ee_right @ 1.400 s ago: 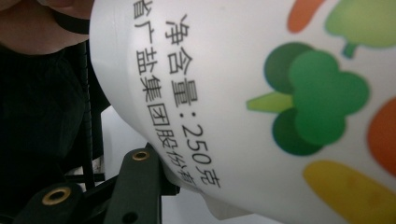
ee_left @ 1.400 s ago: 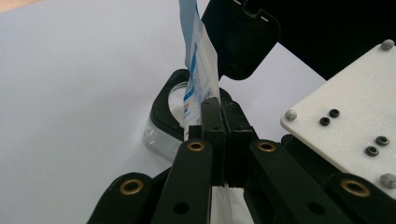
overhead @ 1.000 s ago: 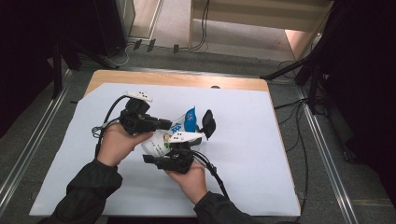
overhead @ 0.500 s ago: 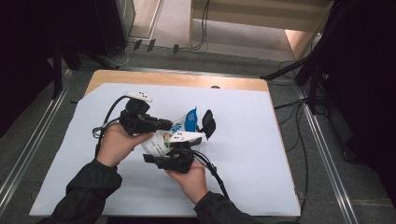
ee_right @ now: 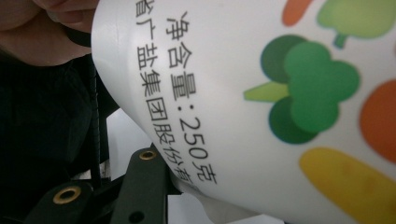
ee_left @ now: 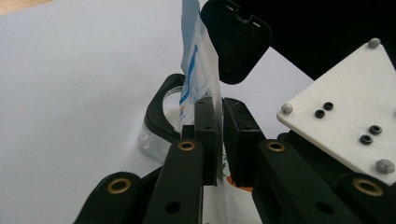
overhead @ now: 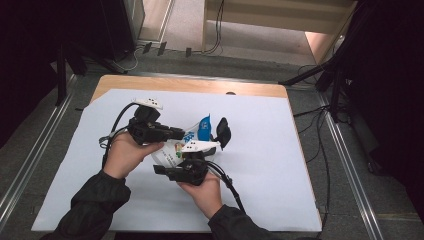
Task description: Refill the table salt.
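A white salt bag (overhead: 172, 149) with a blue top and vegetable pictures is held up between both grippers over the middle of the table. My left gripper (overhead: 183, 134) comes in from the left and pinches the bag's thin edge (ee_left: 198, 60). Its jaws (ee_left: 219, 106) have just eased open a little, and the film is still between the pads. My right gripper (overhead: 192, 156) grips the bag's body (ee_right: 261, 93) from below, and one finger (ee_right: 142, 179) presses under it. Beyond the bag stands a clear jar (ee_left: 161, 116) with its black flip lid (overhead: 223, 132) raised.
A white sheet (overhead: 280, 170) covers most of the wooden table (overhead: 200, 86). Cables trail from both grippers over the sheet. Metal floor rails run along both sides, and dark stands rise at the right.
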The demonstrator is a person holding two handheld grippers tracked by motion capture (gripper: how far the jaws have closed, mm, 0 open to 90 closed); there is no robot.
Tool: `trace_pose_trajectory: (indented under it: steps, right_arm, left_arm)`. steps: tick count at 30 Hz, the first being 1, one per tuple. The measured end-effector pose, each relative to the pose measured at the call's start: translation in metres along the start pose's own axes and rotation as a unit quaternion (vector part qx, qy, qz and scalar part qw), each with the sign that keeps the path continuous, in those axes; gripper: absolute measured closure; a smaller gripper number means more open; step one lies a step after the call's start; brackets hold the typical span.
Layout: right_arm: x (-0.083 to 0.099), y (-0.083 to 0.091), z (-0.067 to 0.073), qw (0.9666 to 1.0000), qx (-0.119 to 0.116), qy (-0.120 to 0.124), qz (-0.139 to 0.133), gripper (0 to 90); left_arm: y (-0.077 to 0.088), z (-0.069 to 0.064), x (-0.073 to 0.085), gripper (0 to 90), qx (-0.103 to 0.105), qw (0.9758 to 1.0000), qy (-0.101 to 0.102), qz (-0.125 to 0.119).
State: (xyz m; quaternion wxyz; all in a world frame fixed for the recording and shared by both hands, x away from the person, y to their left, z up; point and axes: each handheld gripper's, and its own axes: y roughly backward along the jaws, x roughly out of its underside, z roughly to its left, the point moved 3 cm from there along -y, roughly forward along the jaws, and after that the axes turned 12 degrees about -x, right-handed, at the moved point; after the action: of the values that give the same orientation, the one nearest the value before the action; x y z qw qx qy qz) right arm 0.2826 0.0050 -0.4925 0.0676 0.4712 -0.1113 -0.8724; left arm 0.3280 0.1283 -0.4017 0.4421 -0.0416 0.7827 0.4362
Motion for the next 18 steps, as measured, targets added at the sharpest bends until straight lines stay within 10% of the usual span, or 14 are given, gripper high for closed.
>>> trace_pose_trajectory:
  steps: [18]
  right_arm:
    - [-0.0005, 0.0015, -0.0006, 1.0, -0.004, -0.005, -0.005, 65.4]
  left_arm:
    - [-0.001, -0.0019, -0.0014, 83.8, 0.003, 1.0, -0.001, -0.003]
